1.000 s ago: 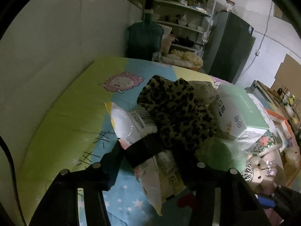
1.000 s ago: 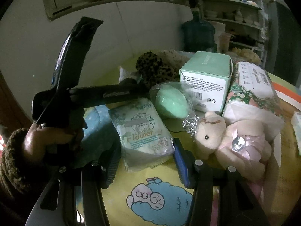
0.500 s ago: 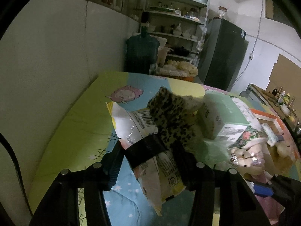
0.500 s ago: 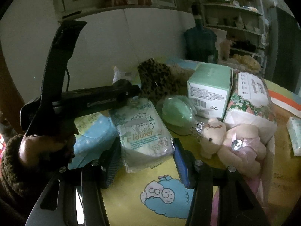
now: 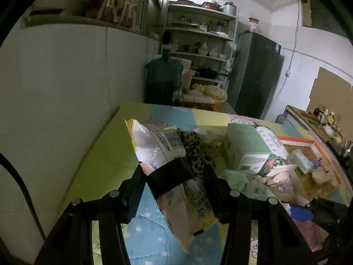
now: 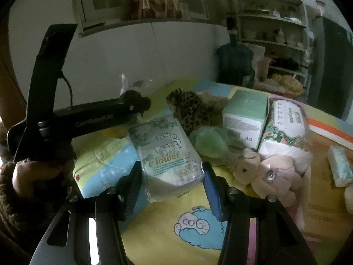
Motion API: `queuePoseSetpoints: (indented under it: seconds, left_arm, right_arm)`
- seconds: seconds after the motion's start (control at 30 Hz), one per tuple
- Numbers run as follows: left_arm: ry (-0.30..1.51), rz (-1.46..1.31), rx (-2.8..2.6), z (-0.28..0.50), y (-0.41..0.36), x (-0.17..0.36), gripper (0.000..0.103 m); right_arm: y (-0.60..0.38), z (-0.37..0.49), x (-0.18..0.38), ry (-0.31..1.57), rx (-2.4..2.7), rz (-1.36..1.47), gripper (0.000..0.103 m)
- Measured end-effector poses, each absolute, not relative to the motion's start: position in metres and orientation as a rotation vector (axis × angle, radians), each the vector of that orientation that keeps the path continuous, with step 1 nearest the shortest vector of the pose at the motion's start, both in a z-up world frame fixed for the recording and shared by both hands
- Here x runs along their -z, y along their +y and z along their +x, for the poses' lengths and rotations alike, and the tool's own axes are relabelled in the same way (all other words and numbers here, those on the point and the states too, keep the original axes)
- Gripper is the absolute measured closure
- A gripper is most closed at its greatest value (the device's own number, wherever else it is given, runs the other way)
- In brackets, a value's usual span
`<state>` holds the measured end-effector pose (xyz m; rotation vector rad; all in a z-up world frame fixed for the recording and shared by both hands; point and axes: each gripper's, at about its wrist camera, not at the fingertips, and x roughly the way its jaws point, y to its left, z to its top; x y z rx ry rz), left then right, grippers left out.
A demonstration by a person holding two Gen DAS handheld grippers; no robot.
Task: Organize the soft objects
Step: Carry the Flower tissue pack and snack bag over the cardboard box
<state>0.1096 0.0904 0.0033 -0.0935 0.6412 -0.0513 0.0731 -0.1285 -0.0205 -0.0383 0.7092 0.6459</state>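
Rising off the worktop [image 5: 103,154] together since a second ago: left tool [image 5: 172,183] and right tool [image 6: 172,176], each carrying its own soft pack. Clamping, in the left tool, a yellow-edged snack packet [image 5: 158,148], pinched near its middle under a black strap, upper end pointing to 11 o'clock, lower end hanging free toward 6 o'clock over the blue starred cloth. Gripping, in the right tool, a clear tissue pack [image 6: 167,152] printed "Flower", pads pressing on both sides, pack tilting up and away toward 12 o'clock. Showing more room and less cloth in both views than a second ago, hence judged as lift under way, both packs clear of the surface and ready for carrying to wherever the sorted pile belongs.

Remaining at 2 o'clock of the tissue pack: leopard-print cloth [image 6: 189,110], green soft ball [image 6: 209,141], mint box [image 6: 245,114], pink plush bear [image 6: 269,174]. Looking crinkly and limp, both packs sagging beyond the pads.
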Motion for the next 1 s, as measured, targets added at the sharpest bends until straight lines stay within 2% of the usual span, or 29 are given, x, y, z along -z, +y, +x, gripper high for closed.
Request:
queuePoseSetpoints:
  seconds: [0.43, 1.0]
  left_arm:
    - [0.590, -0.056, 0.091, 0.100, 0.063, -0.022, 0.050]
    - [0.532, -0.025, 0.233, 0.117, -0.027, -0.036, 0.051]
  right_arm:
    - [-0.162, 0.066, -0.001, 0.631, -0.574, 0.004, 0.048]
    - [-0.237, 0.056, -0.015, 0.572, -0.393, 0.055, 0.048]
